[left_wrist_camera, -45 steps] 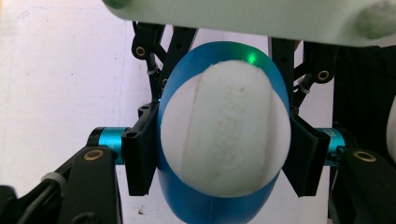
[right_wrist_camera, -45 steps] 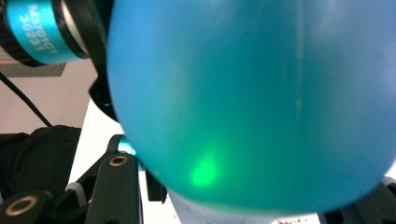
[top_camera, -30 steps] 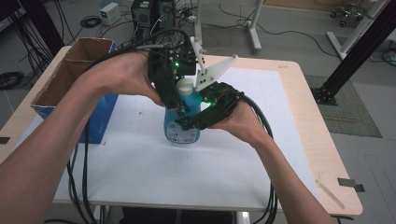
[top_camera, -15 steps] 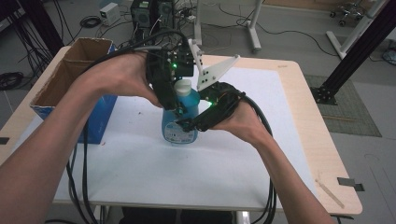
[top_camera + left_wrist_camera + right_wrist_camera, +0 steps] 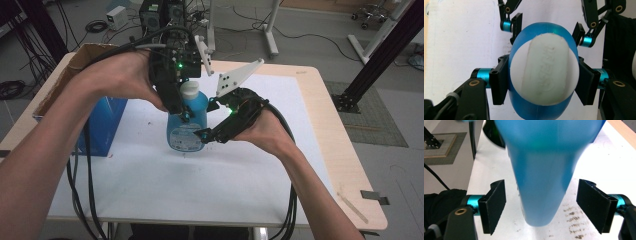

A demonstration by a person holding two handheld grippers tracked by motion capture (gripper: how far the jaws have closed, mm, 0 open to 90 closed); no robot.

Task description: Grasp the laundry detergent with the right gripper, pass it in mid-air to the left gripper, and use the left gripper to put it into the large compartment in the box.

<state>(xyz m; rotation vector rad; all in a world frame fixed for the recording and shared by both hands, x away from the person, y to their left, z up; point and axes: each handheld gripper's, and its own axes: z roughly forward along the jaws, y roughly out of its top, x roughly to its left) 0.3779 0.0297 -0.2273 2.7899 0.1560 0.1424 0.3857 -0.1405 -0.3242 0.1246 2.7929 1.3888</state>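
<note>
At the far left of the counter, a cardboard box with a blue side is seen. It is not being touched by anything.

Next to it, near the middle of the white sheet, a blue bottle is seen standing up. A white cap is still on top of it.

The left hand-held gripper is held over the bottle from above. In the left gripper view, its two black pads are pressed against the sides of the bottle's top, just under the cap, so the bottle is clenched tight there.

Further right, the right hand-held gripper is brought in low from the side. In the right gripper view, the blue body of the bottle is seen between its two jaws, but a gap is left on each side. So this gripper is released and nothing is squeezed by it yet.

The job looks about half done. The bottle has been caught at the top. It still has to be gripped at the body by the right side. After that, the cap can probably be turned or the bottle can be lifted. Which of these is meant cannot be told.
</note>
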